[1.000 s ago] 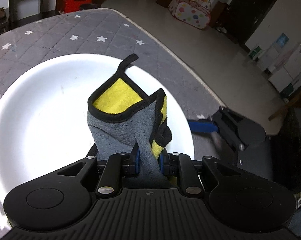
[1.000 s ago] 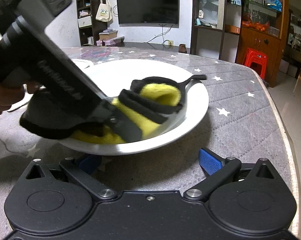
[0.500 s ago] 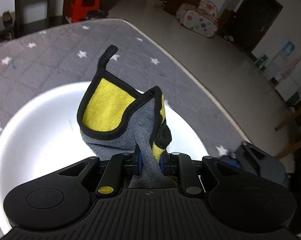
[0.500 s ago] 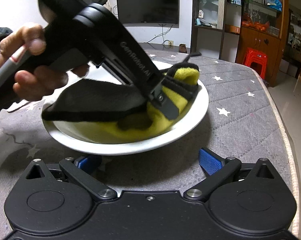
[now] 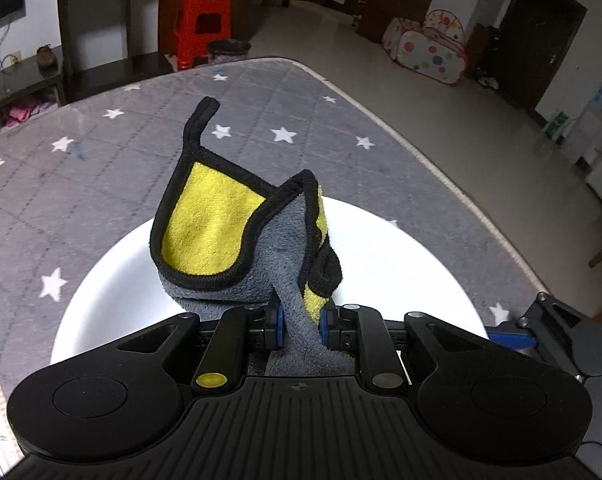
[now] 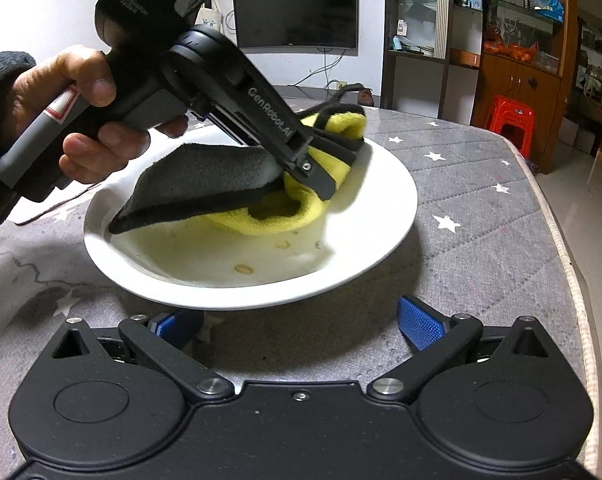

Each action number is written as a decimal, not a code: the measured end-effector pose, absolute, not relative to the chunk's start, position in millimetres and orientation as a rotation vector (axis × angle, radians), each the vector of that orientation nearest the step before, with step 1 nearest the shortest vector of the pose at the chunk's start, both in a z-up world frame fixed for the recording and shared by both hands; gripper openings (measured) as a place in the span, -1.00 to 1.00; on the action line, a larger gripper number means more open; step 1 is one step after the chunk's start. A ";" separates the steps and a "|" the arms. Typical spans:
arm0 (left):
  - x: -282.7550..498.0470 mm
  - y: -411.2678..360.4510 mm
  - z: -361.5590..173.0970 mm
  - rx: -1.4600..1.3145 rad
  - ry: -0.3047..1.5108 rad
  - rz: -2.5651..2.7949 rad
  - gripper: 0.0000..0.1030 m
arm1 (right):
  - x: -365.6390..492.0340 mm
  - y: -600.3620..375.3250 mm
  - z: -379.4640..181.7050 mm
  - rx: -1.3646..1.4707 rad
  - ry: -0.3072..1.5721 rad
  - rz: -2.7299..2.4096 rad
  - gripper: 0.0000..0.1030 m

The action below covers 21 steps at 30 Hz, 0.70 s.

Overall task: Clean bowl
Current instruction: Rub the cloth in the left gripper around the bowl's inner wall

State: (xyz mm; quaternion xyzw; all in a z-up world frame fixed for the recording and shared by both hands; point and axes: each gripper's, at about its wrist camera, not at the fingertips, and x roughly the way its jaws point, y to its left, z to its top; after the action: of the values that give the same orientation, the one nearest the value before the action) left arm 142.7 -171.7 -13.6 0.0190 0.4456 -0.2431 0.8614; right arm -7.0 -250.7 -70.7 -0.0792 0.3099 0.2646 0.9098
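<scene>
Right wrist view, read from left to right with the bowl (image 6: 381, 184) as landmark. To the left of the bowl, the person's left hand (image 6: 77, 120) grips the handle of the left gripper (image 6: 317, 176), which slants down over the bowl's left rim so that its tip works above the basin. The fingers are closed on a grey and yellow cloth (image 6: 205, 184), pinched near a folded middle (the left wrist view confirms this: cloth (image 5: 237, 240) bunched between the blue pads, left gripper (image 5: 299, 322)), leaving loose flaps free to drag across the white surface. The cloth lies inside the bowl, toward its far side, one dark flap reaching back over the left rim; whether it presses on the basin or rides just above it cannot be told. In the near part of the basin, small brownish spots (image 6: 243, 269) and a pale yellowish film are not yet wiped, so the cleaning appears unfinished. Below the bowl's near rim, the right gripper (image 6: 297, 324) sits low with its jaws spread wide, one blue pad under the rim at left and one clear of it at right, holding nothing; its placement suggests it brackets the rim to steady the bowl against the wiping strokes. The bowl itself rests on a grey star-patterned mat (image 6: 481, 208), well in from the mat's right edge.
</scene>
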 end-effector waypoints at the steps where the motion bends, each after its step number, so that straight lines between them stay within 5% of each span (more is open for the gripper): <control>1: 141.6 -168.7 -13.6 0.036 0.934 -0.504 -0.67 | -7.0 -250.8 -70.6 -0.163 0.639 0.546 1.00; 21: 106.0 -147.2 -11.4 0.139 0.896 -0.427 -0.63 | -4.7 -251.0 -70.4 -0.168 0.639 0.544 1.00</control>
State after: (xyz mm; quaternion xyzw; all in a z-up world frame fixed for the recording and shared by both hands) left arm 106.0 -147.2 -11.4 0.0665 0.4296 -0.2044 0.8771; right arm -4.7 -251.0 -70.4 -0.0812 0.3098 0.2637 0.9099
